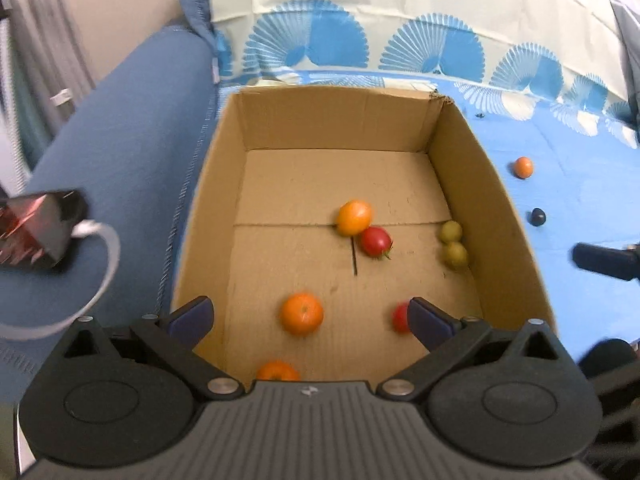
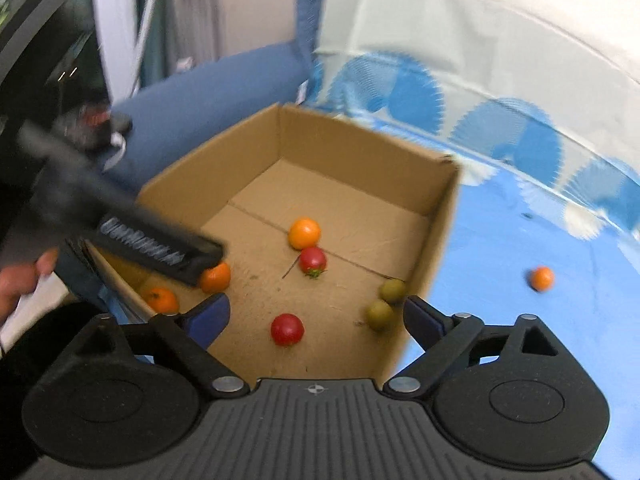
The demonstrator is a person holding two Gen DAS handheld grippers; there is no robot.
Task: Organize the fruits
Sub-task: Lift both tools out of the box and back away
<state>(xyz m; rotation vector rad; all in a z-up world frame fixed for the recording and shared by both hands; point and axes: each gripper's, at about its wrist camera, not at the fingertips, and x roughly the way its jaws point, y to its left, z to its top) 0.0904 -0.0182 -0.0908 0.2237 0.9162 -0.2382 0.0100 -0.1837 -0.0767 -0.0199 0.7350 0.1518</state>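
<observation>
From my left gripper [image 1: 310, 316], fingers wide and empty: phone [image 1: 38, 230] at 9 o'clock; box [image 1: 224, 184] at 12, holding seven fruits [image 1: 302, 314]. My right gripper [image 2: 316, 318], fingers also wide; a loose orange [image 2: 542, 278] at 2.

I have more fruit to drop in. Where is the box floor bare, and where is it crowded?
Bare: the far half of the cardboard box, behind the yellow-orange fruit, and the left side. Crowded: the middle, by the red tomato, and the right wall, by two green fruits.
</observation>
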